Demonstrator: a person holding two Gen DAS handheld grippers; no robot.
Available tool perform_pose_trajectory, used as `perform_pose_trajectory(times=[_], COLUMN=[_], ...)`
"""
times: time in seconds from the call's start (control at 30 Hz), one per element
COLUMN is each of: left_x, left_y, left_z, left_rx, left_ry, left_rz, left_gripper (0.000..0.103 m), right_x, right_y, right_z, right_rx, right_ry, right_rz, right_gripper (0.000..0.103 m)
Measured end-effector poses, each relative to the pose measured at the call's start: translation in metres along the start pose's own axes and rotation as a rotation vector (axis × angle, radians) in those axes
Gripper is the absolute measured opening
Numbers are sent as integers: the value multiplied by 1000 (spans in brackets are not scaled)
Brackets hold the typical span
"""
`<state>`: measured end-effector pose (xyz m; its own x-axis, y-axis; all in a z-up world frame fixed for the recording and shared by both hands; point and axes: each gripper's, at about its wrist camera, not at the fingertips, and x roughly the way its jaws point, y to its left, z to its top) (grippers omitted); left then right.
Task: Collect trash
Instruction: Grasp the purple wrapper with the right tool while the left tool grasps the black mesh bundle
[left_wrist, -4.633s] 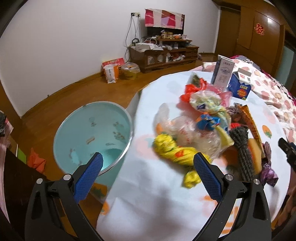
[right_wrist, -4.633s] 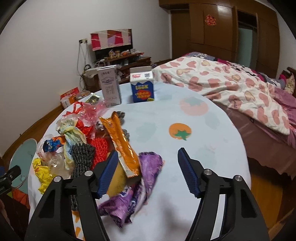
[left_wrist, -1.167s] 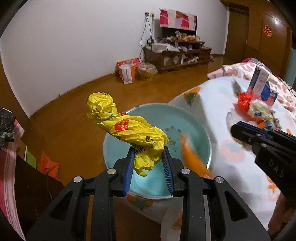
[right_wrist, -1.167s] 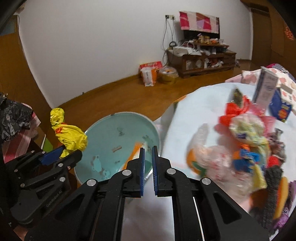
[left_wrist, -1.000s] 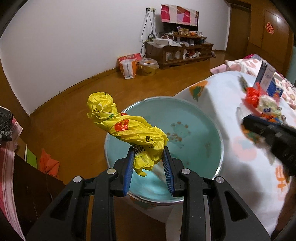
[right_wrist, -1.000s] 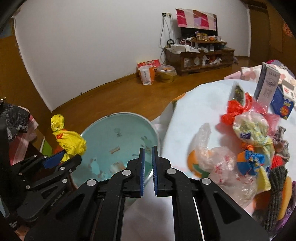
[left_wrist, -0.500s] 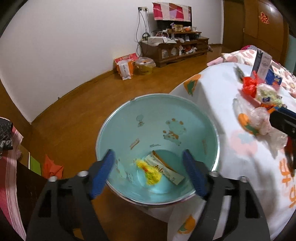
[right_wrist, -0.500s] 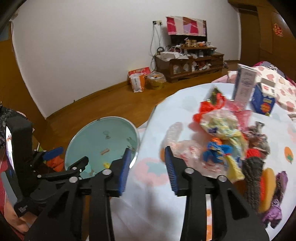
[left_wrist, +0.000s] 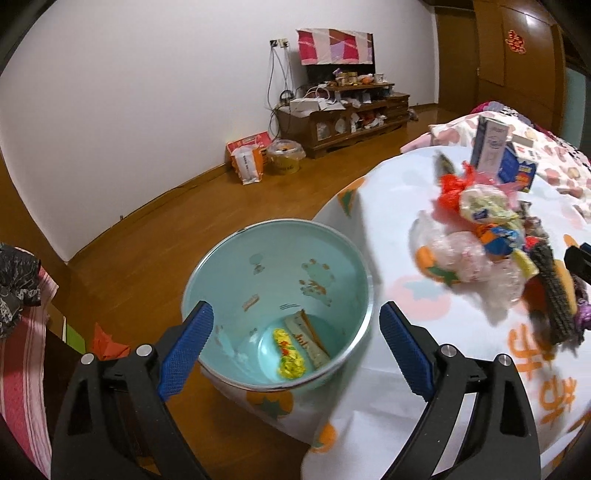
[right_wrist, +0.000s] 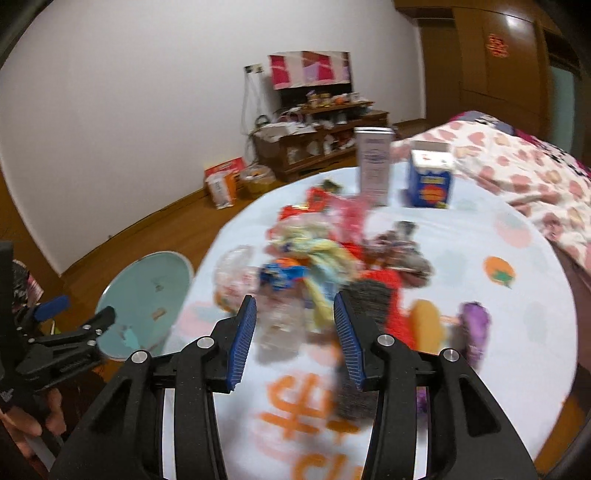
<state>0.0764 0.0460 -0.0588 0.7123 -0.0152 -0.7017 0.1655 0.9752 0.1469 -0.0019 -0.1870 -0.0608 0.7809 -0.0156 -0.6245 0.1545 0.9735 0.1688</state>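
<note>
Step in hand: both grippers are heading back from the round pale-blue metal bin (left_wrist: 277, 258) to the heap of crumpled wrappers and plastic bags (right_wrist: 325, 266) at the middle of the round white fruit-print tablecloth (right_wrist: 517, 295).
Left gripper (left_wrist: 295, 341): jaws have just been opening wide, nothing between them.
Right gripper (right_wrist: 293, 334): jaws partly apart, holding nothing.
Next move: I judge each is needing a fresh piece from the heap.
Count: bin is holding two pieces, one crumpled yellow plastic bag (left_wrist: 290, 354) and one long orange-edged wrapper (left_wrist: 306, 341); two upright cartons at the tablecloth's far edge, one white (right_wrist: 373, 168), one blue (right_wrist: 430, 181).

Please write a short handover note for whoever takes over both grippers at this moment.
Left gripper: open, empty, jaws just opened, over the teal bin.
Right gripper: open, empty, jaws just opened, aimed at the trash pile on the table.
Done: yellow bag and a long wrapper lie in the bin.
Left: the pile; two cartons stand behind it.
</note>
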Motion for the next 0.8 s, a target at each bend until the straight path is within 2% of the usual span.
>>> perform_pose_trajectory(times=[0.27, 0.5, 0.67, 0.8], left_x=[-16, -15, -11, -9], left_y=[-35, -62, -85, -101], left_z=[2, -3, -12, -19], left_rx=[22, 32, 65, 74], left_ry=[-28, 2, 30, 45], left_rz=[-41, -66, -119, -136], left_gripper=[90, 90, 89, 89], right_x=[-27, -44, -49, -48], right_y=[-50, -97, -131, -152], right_z=[-10, -23, -36, -50], right_rx=[62, 102, 130, 160], right_ry=[-33, -54, -47, -16], right_rz=[-100, -216, -322, -345], right_gripper=[46, 46, 46, 46])
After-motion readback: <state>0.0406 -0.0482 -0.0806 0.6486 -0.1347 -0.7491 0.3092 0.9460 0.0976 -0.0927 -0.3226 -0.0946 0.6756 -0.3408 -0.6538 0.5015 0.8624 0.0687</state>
